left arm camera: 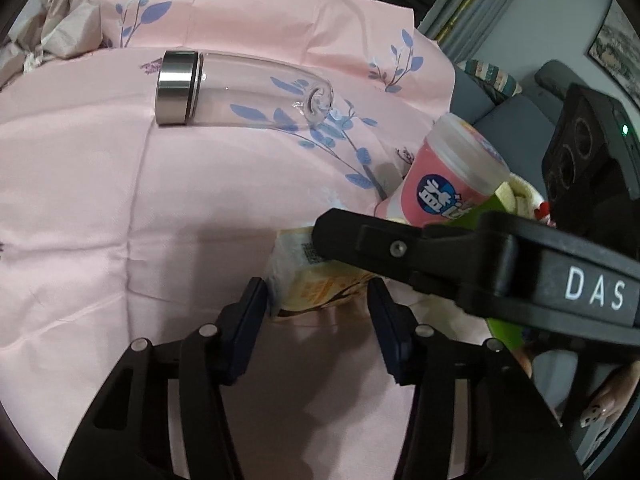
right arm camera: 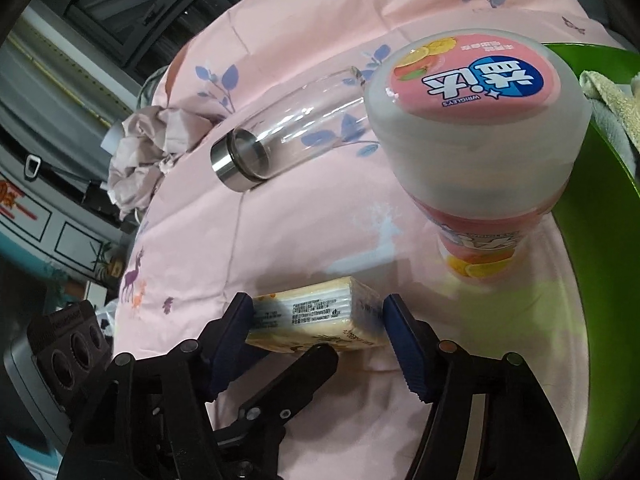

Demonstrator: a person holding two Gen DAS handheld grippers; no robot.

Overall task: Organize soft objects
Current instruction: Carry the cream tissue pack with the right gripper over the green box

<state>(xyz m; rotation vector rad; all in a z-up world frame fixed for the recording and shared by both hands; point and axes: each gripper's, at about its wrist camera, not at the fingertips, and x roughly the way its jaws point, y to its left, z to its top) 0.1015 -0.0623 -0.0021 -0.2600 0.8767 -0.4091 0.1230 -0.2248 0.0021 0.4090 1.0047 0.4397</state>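
At the far left of the left wrist view a crumpled pinkish-grey cloth (left arm camera: 60,28) lies bunched at the edge of the pink floral bedsheet (left arm camera: 100,200); whether that sheet covers a bed or something else cannot be told. Next to the right a clear glass bottle (left arm camera: 244,88) with a steel cap lies on its side on the sheet, cap to the left. Lower in the middle, the left tongs (left arm camera: 318,300) stand partly open, their blue pads on either side of a small yellow tissue pack (left arm camera: 308,284) that lies on the sheet; the left pad seems to touch the pack while the right pad shows a gap, so a firm hold cannot be told. A black arm of the right tongs (left arm camera: 332,236) crosses over the pack from the right. Beyond it stands a pink gum jar (left arm camera: 448,176) with a frosted white lid, upright, just beside a green bin (left arm camera: 504,328) at the right edge holding pale terry cloth (left arm camera: 516,196). In the right wrist view, again from the left, the crumpled cloth (right arm camera: 140,152) sits at the sheet's edge, then the glass bottle (right arm camera: 288,136) on its side. At lower centre the right tongs (right arm camera: 318,328) are set wide around the tissue pack (right arm camera: 320,316), the left pad against its end and the right pad at or just beside the other end; a finger of the left tongs (right arm camera: 304,376) reaches in beneath. The gum jar (right arm camera: 480,128) rises close on the right, with the green bin (right arm camera: 600,240) beside it and the terry cloth (right arm camera: 604,92) inside.
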